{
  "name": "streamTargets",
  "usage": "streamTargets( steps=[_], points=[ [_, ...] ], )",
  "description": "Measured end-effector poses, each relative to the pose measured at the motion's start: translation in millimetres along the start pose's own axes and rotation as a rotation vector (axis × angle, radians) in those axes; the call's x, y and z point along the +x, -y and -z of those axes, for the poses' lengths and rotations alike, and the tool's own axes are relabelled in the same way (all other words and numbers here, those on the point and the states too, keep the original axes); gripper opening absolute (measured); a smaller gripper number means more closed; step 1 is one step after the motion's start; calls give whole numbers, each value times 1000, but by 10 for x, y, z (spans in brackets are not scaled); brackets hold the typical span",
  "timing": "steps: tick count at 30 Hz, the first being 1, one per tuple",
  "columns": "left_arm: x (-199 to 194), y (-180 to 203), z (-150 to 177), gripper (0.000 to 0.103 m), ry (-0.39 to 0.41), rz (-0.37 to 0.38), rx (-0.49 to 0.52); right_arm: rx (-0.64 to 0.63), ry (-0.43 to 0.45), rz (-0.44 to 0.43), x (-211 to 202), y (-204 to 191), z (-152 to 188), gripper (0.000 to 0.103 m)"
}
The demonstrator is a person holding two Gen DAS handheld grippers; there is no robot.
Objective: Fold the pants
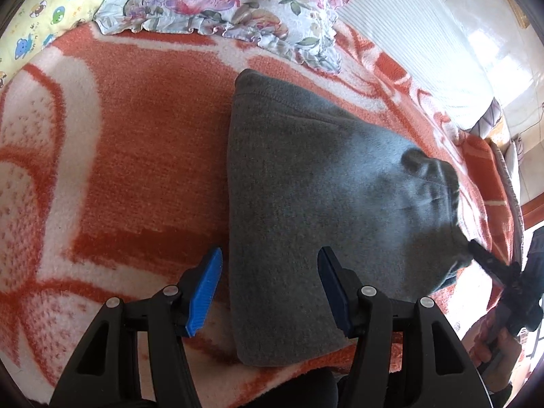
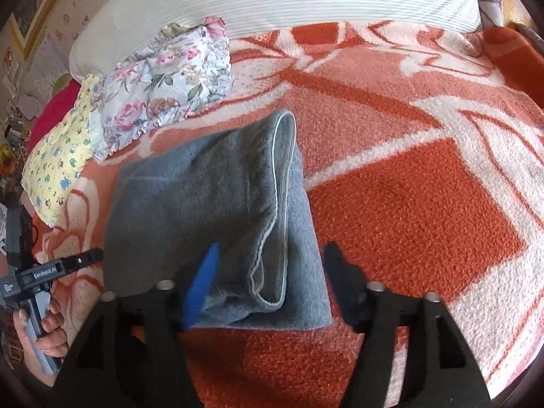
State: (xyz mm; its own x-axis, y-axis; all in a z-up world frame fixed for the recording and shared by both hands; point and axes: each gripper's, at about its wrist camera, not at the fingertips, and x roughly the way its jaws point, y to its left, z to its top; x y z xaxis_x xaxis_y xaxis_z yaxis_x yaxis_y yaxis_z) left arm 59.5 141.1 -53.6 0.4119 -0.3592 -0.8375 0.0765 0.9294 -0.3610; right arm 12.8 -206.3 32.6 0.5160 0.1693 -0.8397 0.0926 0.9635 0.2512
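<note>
The grey fleece pants lie folded in a thick bundle on the orange and white blanket. My left gripper is open, its blue fingers straddling the bundle's near left edge, just above it. In the right wrist view the pants show a hemmed edge lifted on top. My right gripper is open around the bundle's near end, one blue finger against the raised fold. The right gripper also shows in the left wrist view at the bundle's right end.
A floral pillow and a yellow cartoon-print pillow lie at the far side of the blanket. A white ribbed bedspread runs behind. The left gripper's body and hand show at the left in the right wrist view.
</note>
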Motion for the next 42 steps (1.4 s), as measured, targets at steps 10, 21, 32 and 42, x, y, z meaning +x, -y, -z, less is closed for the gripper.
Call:
streamTargets(
  steps=[10,21,32,42],
  points=[
    [230,-130,-25,63,-53,16,-28,84,-54,-28,457,80,-80,85],
    [470,54,-117,74,-64,35,-17,121,-94,-139,625,215,-29,82],
    [349,86,-55,26,19,65,-14,115,-58,-175,580,179,72,45],
    [-24,186,-139,20,107,107,14,31,25,-162,249,-148,-10,37]
  ],
)
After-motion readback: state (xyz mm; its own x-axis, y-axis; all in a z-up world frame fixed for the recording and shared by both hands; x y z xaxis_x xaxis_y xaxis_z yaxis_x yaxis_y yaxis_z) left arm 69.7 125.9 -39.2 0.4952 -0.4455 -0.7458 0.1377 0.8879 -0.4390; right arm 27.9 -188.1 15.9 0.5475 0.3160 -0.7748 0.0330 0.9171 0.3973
